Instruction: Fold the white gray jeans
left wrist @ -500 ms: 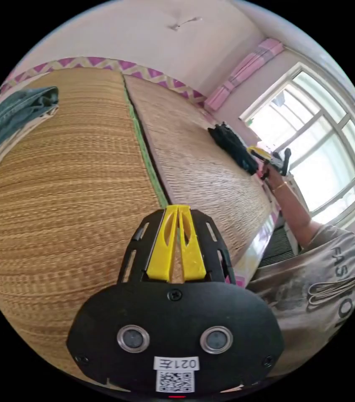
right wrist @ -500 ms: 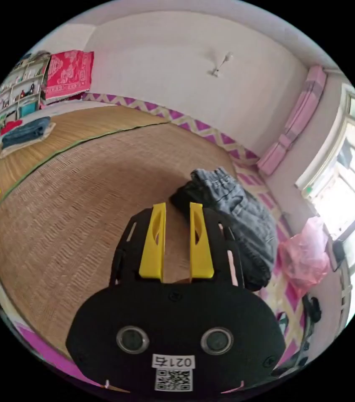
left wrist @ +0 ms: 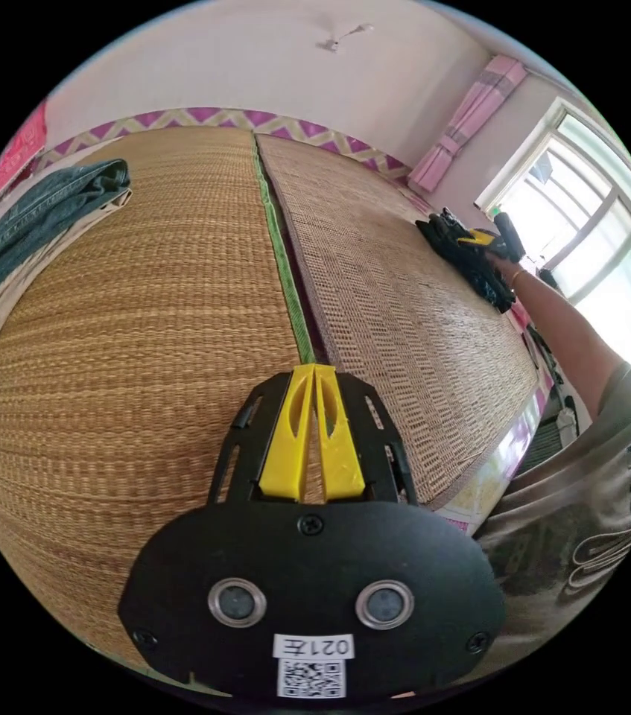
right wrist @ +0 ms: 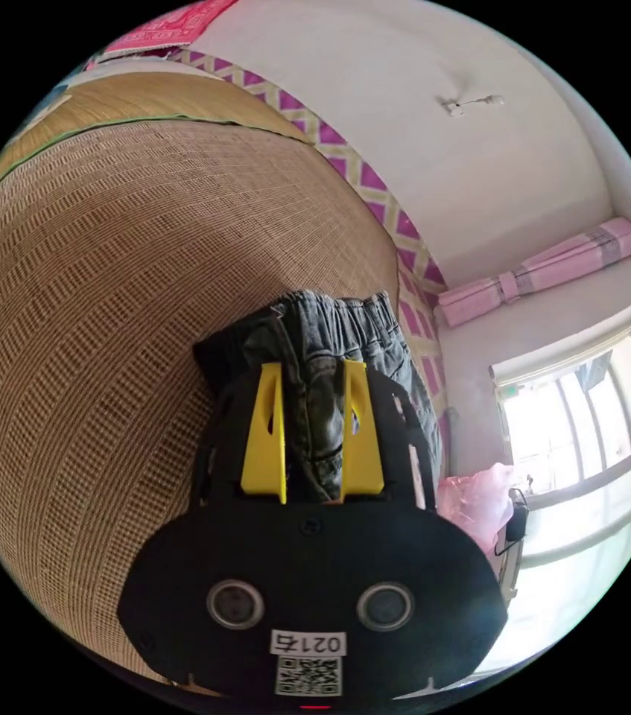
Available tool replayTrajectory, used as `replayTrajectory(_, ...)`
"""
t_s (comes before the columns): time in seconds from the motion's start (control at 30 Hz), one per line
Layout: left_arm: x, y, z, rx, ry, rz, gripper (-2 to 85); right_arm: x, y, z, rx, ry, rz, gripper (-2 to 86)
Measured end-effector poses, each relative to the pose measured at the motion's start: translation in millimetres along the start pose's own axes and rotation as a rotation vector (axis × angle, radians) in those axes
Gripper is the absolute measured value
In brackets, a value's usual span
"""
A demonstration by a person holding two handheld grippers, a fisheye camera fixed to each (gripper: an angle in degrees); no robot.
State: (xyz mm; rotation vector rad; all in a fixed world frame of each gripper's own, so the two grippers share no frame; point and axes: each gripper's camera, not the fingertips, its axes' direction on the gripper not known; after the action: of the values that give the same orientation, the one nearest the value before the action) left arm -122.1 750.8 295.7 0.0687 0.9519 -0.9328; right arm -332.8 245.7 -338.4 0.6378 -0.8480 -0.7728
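Observation:
A crumpled heap of dark grey jeans lies on the woven straw mat, its elastic waistband turned up. My right gripper is open over the heap, and denim sits between its yellow jaws. In the left gripper view the same jeans lie far off at the mat's right edge, with the right gripper on them at the end of the person's arm. My left gripper is shut on nothing, low over the mat near a green seam.
A folded stack of dark and beige clothes lies at the mat's far left. A pink plastic bag sits beside the jeans under the window. The person's grey shirt is at the bed's edge.
My right gripper has moved forward from beside the jeans onto them, so denim now lies between its jaws. The left gripper stays shut; its view has swung a little.

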Motion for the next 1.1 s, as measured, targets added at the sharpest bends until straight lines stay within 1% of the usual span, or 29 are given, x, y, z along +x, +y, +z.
replayTrajectory(0.17,0,-10,-25,0.034,0.019,-0.025,-1.0,17,5,-1,0.012,-0.053,0.126,6.6)
replayTrajectory(0.3,5,-23,-40,0.025,0.029,-0.016,-1.0,80,22,-19,0.023,-0.272,0.346,6.0)
replayTrajectory(0.4,7,-31,-52,0.023,0.031,-0.016,-1.0,127,43,-52,0.069,-0.341,0.457,6.0)
replayTrajectory(0.5,11,-40,-64,0.021,0.036,-0.002,-1.0,150,62,-106,0.127,-0.365,0.468,6.0)
replayTrajectory(0.57,13,-45,-72,0.020,0.037,0.004,-0.9,143,69,-147,0.180,-0.405,0.431,6.0)
replayTrajectory(0.63,15,-51,-79,0.018,0.035,0.011,-0.9,103,69,-203,0.239,-0.468,0.334,5.9)
replayTrajectory(0.67,17,-53,-85,0.023,0.026,0.010,-0.9,88,68,-216,0.247,-0.473,0.301,5.8)
replayTrajectory(0.73,20,-58,-95,0.031,0.027,0.014,-0.9,10,58,-253,0.273,-0.537,0.140,4.8)
replayTrajectory(0.77,21,-61,-108,0.054,0.050,0.016,-0.9,-12,55,-258,0.274,-0.561,0.098,4.4)
replayTrajectory(0.83,25,-61,-139,0.118,0.118,0.023,-0.9,-109,45,-270,0.273,-0.678,-0.057,3.7)
replayTrajectory(0.87,29,-61,-161,0.146,0.150,0.037,-0.8,-132,43,-270,0.261,-0.702,-0.084,3.7)
replayTrajectory(0.9,32,-59,-184,0.161,0.150,0.045,-0.8,-176,40,-268,0.245,-0.746,-0.138,3.7)
replayTrajectory(0.93,33,-57,-195,0.168,0.145,0.046,-0.7,-209,39,-265,0.221,-0.820,-0.146,3.6)
replayTrajectory(0.97,35,-52,-215,0.180,0.135,0.056,-0.5,-221,41,-266,0.222,-0.836,-0.141,3.5)
replayTrajectory(1.03,37,-43,-237,0.180,0.103,0.076,0.3,-249,53,-279,0.319,-0.725,-0.100,3.4)
replayTrajectory(1.1,34,-34,-251,0.163,0.029,0.069,5.0,-259,66,-279,0.353,-0.720,-0.072,3.8)
